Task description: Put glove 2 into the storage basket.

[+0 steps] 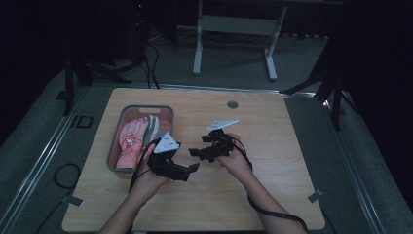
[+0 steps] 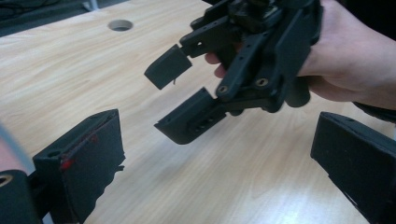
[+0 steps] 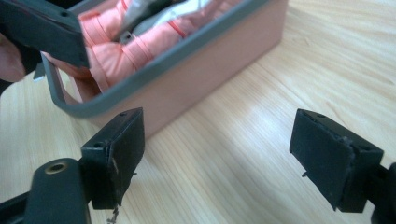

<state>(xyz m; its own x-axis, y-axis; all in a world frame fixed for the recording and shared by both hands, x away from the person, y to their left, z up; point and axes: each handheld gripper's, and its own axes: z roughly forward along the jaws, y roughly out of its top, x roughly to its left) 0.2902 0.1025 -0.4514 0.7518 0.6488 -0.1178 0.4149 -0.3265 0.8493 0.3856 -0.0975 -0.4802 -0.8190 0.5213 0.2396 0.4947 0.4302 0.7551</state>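
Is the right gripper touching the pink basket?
Apart. The right gripper view shows bare table between the right gripper and the basket.

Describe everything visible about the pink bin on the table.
The pink bin is a rectangular, plastic-looking tub with rounded corners and a grey rim. It stands upright on the wooden table's left side, holding pink gloves with something grey between them. The left gripper is beside it; neither gripper touches it.
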